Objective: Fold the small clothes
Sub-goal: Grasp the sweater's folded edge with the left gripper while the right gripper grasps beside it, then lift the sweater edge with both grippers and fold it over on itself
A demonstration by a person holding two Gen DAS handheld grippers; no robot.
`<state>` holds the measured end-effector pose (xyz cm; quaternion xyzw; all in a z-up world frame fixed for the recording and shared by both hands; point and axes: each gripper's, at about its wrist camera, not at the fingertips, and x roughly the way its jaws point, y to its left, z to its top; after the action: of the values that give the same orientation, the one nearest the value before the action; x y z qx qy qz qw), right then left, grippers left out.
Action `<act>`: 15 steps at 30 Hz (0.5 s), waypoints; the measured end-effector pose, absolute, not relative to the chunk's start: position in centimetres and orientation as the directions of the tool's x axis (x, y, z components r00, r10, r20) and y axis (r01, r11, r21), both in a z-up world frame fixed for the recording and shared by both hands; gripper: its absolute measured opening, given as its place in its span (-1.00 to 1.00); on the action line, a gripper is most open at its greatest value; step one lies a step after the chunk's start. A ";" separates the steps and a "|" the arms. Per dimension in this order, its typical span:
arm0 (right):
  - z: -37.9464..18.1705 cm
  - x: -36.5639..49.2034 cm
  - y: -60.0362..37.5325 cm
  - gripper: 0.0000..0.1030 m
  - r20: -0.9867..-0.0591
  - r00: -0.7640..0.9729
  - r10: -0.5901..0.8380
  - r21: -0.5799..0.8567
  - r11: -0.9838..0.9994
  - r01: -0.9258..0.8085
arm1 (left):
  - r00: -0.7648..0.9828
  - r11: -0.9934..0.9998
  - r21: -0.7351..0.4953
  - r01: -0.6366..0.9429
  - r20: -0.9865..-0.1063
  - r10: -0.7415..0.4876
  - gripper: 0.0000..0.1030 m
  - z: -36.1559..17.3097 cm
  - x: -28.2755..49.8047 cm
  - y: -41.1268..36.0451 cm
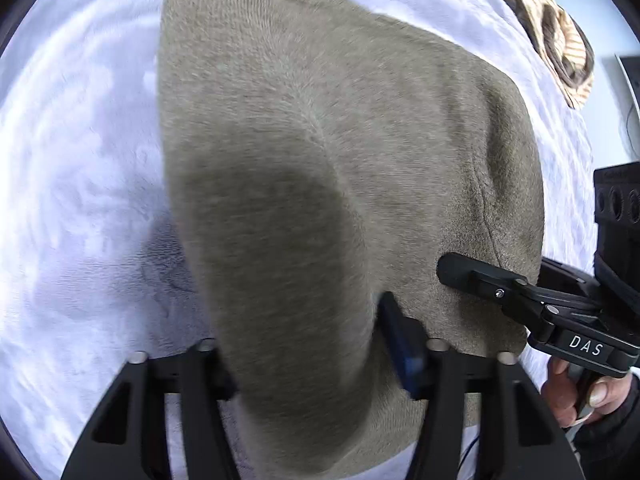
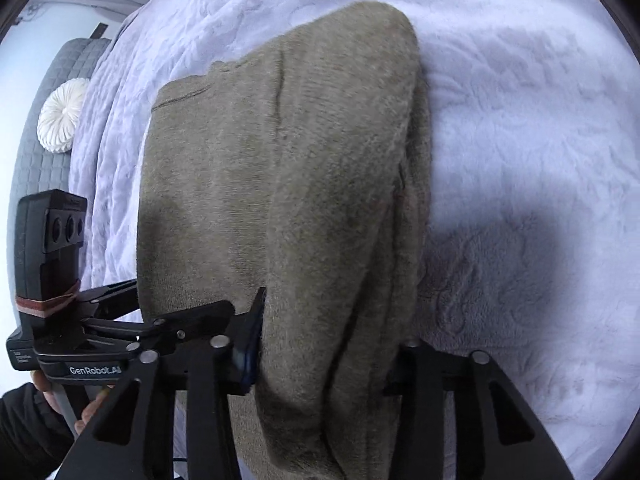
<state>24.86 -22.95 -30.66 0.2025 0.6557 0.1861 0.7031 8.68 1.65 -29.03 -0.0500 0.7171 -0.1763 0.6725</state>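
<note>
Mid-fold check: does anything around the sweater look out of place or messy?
Nothing looks damaged or spilled. Both grippers, left gripper and right gripper, pinch the near edge of the olive sweater. A crumpled striped garment lies unfolded at the far edge of the white bedspread.

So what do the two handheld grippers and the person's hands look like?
Both are matte black with silver rivets and blue finger pads. The right gripper is lettered "DAS"; the left gripper reads "GenRobot.AI" and has a reddish band round its camera block. Bare hand, dark sleeve.
</note>
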 end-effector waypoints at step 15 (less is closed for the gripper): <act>-24.9 21.7 -21.3 -0.25 -0.858 0.132 0.496 0.496 0.867 -0.037 | -0.008 0.932 -0.268 0.244 -0.962 -0.275 -0.19 -23.6 3.6 3.1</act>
<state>21.69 -21.26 -24.89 0.1814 0.6330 0.1827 0.7301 3.57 3.06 -23.57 -0.0111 0.6856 -0.1840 0.7043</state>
